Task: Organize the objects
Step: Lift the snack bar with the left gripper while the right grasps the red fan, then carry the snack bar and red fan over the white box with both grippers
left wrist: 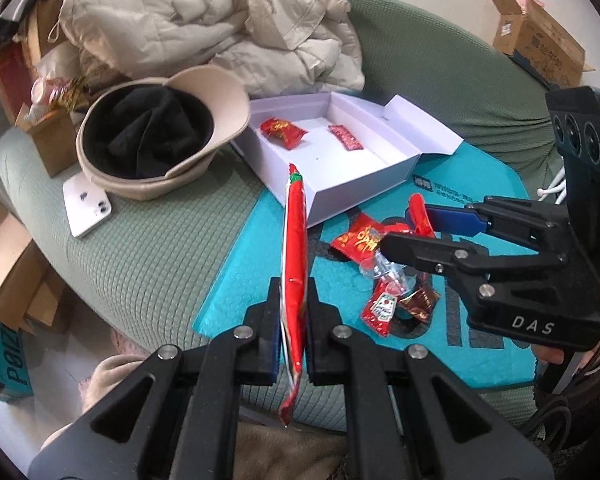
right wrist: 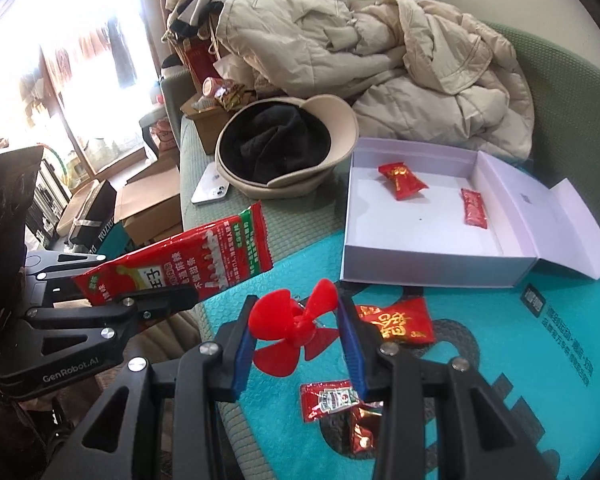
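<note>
Cluttered green sofa underneath, you are lifting a flat red snack packet (left wrist: 294, 248) pinched edge-on in your left gripper (left wrist: 294, 320) and a red propeller (right wrist: 296, 330) clamped in your right gripper (right wrist: 296, 344), likely for the open white box (right wrist: 420, 264) nearby, already holding two red candies.

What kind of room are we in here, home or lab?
Most likely a lived-in home room, on a sofa. Signs: a green cushioned seat piled with a beige padded coat, a hat and phone left on it, and cardboard boxes by a window.
</note>
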A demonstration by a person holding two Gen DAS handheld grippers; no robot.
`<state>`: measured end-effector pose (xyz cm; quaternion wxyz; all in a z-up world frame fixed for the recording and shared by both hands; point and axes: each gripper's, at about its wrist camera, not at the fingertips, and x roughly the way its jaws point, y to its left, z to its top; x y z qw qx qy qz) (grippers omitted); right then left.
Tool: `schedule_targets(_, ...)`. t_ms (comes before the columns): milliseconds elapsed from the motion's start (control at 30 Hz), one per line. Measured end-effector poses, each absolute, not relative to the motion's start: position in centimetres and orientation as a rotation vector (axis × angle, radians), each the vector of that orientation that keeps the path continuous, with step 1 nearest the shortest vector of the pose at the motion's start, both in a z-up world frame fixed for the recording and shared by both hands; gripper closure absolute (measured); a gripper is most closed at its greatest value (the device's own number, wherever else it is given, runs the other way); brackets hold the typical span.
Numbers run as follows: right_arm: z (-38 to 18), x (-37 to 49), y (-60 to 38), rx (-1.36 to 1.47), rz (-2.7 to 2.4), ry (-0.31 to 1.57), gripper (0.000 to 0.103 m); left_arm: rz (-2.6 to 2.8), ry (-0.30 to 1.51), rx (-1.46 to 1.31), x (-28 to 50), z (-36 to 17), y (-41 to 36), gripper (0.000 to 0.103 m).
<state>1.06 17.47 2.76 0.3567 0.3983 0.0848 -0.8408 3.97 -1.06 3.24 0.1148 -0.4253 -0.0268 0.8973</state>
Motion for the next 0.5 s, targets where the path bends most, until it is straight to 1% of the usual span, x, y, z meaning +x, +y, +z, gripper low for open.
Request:
schedule_targets(233, 3.1, 0.2, 17.7, 1.076, -2.215, 0.198, 0.064, 2.596, -0.05, -1.244, 2.0, 3.3, -1.3, 0.094)
schedule_targets(367, 2.8, -1.6, 16.3, 1.103, -2.226, 0.183, 0.064, 2.56, -0.043, -1.271, -0.2, 2.9, -2.5, 0.094)
schedule_targets(500, 2.6, -3.3, 14.7, 1.124, -2.243, 0.183, 0.064, 2.548, 0.006, -1.266, -2.3, 3.1, -3.5, 0.094)
